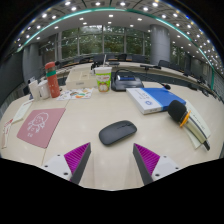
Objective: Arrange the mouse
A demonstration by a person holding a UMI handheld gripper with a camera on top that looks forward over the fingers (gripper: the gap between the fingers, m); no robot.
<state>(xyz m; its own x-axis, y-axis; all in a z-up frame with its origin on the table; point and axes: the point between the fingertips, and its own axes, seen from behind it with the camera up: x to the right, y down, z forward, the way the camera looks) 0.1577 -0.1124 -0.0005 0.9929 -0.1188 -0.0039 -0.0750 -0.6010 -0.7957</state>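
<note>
The gripper (111, 163) is spread wide with nothing in it, likely lined up to grab the dark mouse (117, 132) lying just ahead of its fingers in the middle of the pale table (75, 133), near a pink mat (41, 127), in a big bright office.

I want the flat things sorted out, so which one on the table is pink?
The pink mat, left of the mouse. The blue book lies beyond, right. The open gripper holds nothing.
</note>
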